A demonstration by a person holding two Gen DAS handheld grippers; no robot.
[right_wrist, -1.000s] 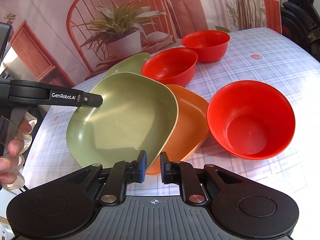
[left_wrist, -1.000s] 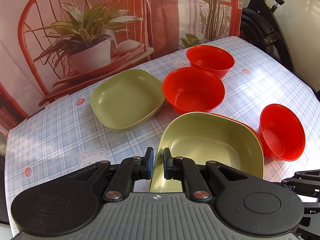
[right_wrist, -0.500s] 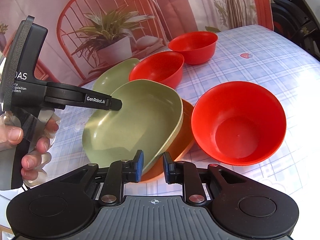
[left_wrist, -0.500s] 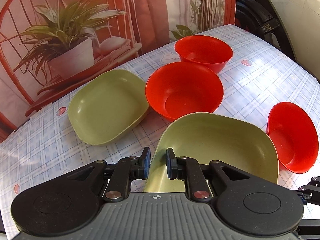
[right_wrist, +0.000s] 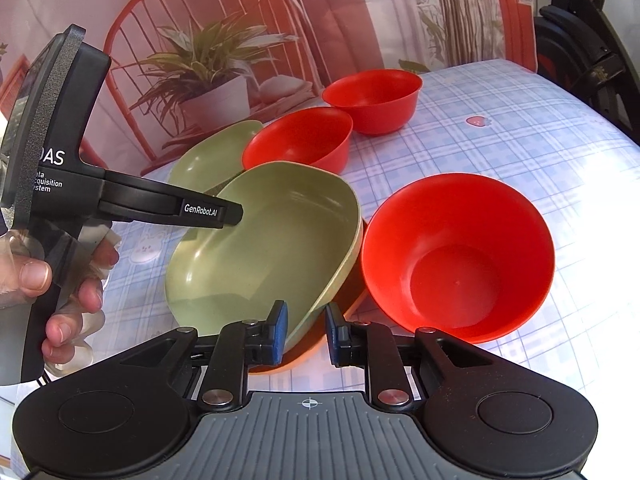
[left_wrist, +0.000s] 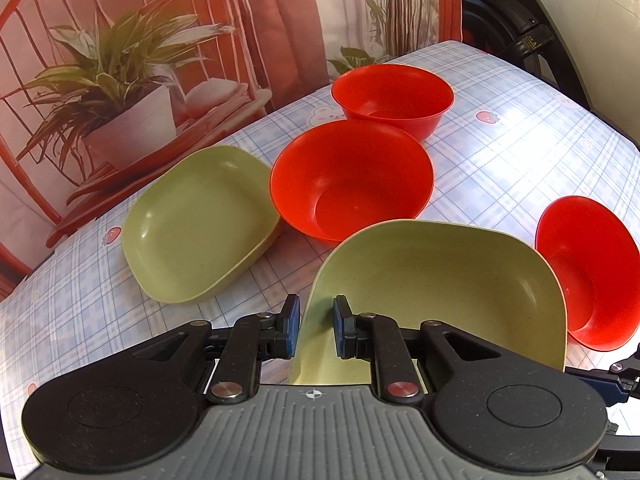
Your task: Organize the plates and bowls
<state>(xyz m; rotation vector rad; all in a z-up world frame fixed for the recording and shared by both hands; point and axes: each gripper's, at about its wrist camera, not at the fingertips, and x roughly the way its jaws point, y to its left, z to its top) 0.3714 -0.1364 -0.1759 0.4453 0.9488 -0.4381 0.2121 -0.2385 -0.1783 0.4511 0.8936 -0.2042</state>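
A green plate (left_wrist: 432, 292) lies tilted on an orange plate (right_wrist: 304, 356), also seen in the right wrist view (right_wrist: 272, 248). My left gripper (left_wrist: 314, 330) is open with the plate's rim between its pads. My right gripper (right_wrist: 306, 330) is open around the opposite rim. A second green plate (left_wrist: 196, 220) lies flat to the left. Three red bowls stand around: a middle one (left_wrist: 352, 180), a far one (left_wrist: 394, 96) and a near right one (left_wrist: 588, 268), the last also in the right wrist view (right_wrist: 460, 256).
The table has a blue plaid cloth (left_wrist: 520, 148) with a printed plant backdrop (left_wrist: 120, 60) behind it. A black exercise bike (left_wrist: 516, 20) stands at the far right. The left gripper's body and the hand holding it (right_wrist: 52, 240) fill the left of the right wrist view.
Both grippers' jaws have widened from nearly closed on the green plate's rims to open. The plate has sunk lower onto the orange plate, and the left camera has moved closer.
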